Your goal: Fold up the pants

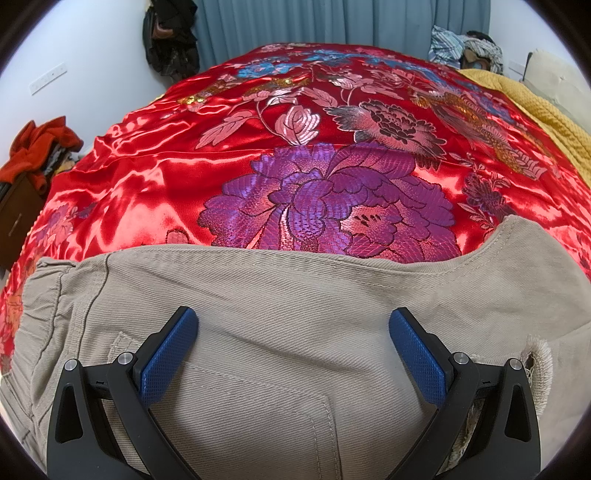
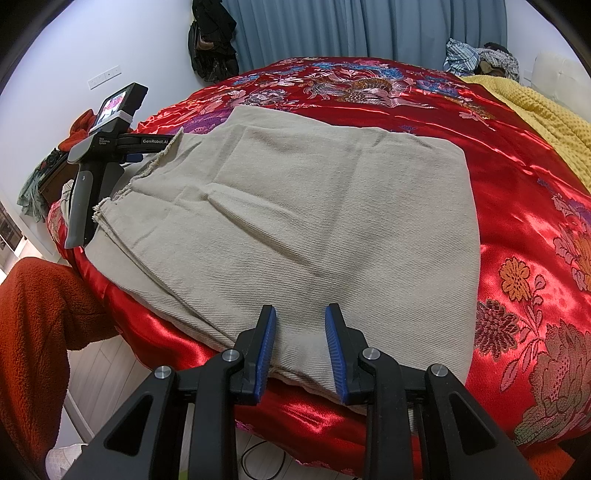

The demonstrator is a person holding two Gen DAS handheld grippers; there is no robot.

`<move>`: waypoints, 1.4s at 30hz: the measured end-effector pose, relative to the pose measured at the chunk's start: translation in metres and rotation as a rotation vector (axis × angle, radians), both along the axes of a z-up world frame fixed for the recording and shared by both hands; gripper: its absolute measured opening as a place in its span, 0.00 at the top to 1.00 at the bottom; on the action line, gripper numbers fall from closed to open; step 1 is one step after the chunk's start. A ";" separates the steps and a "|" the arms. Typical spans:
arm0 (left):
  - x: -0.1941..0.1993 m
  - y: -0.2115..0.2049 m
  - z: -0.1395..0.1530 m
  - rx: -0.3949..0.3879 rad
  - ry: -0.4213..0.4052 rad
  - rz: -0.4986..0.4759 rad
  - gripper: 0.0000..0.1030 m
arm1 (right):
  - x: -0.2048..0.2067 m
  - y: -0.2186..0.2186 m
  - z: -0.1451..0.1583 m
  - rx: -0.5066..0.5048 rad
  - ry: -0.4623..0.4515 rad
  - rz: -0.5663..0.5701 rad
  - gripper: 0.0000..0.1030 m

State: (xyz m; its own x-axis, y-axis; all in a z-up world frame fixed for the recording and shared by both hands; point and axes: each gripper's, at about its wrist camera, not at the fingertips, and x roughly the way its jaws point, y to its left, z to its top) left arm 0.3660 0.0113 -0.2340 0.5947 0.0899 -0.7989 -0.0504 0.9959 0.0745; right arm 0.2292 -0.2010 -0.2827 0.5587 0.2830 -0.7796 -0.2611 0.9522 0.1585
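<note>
Right wrist alone shows left tool beside pants.

Left tool wide open (right tool narrower).

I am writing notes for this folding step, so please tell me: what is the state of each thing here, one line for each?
pants: folded, lying flat on the bed, frayed hems at the left edge.
red bedspread: spread over the bed, under the pants.
yellow blanket: lying along the far right side of the bed.
curtain: drawn closed.
left hand-held gripper: open wide above the waist end.
right hand-held gripper: partly open, at the near edge of the pants.
</note>
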 end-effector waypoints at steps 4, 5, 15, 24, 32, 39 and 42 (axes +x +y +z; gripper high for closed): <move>0.000 0.000 0.000 0.000 0.000 0.000 0.00 | 0.001 0.001 0.000 0.006 0.001 0.003 0.72; 0.000 0.000 0.000 0.000 0.000 0.000 0.00 | 0.001 0.001 0.000 0.006 0.001 0.003 0.72; 0.000 0.000 0.000 0.000 0.000 0.000 0.00 | 0.002 0.002 0.000 0.010 0.002 0.001 0.72; 0.003 -0.002 -0.001 -0.001 0.000 0.001 0.00 | -0.002 -0.005 0.017 0.063 -0.008 0.002 0.72; 0.005 -0.003 0.001 -0.002 0.018 -0.001 0.00 | -0.003 -0.043 0.029 0.202 -0.043 -0.102 0.57; -0.032 0.008 0.052 -0.092 0.022 -0.080 0.02 | 0.006 -0.037 0.035 0.226 0.007 -0.093 0.57; -0.075 -0.015 0.072 -0.157 -0.011 -0.224 0.01 | 0.021 -0.051 0.046 0.302 0.002 -0.151 0.56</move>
